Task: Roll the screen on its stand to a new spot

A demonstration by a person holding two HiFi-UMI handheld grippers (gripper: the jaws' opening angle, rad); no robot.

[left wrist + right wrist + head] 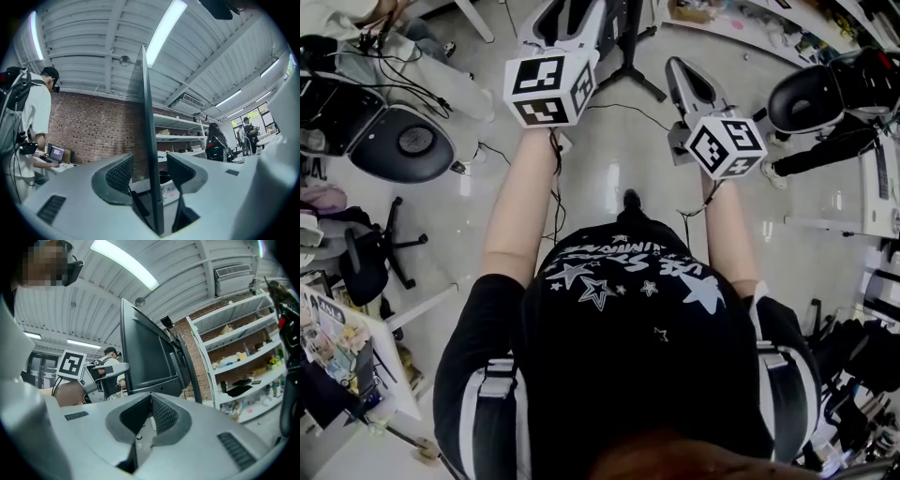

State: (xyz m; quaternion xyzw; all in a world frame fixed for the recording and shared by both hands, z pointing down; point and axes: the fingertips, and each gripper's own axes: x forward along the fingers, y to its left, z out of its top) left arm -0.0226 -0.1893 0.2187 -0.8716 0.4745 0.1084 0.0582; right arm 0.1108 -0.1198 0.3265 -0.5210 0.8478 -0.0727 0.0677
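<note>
The screen (147, 140) stands upright on its stand (630, 66), and I see it edge-on, with its thin side between the jaws of my left gripper (150, 165). These jaws are about half open and a small gap shows on each side of the screen, so I judge they are not gripping it. My right gripper (151, 411) is near the screen's other side; its jaws are closed together with nothing in them.

The danger I see is a push from loose jaws. The edge could slip out, and the tall screen could rock on its stand. A black cable (637, 110) lies on the floor just beside the stand, and a wheel could catch on it.
</note>
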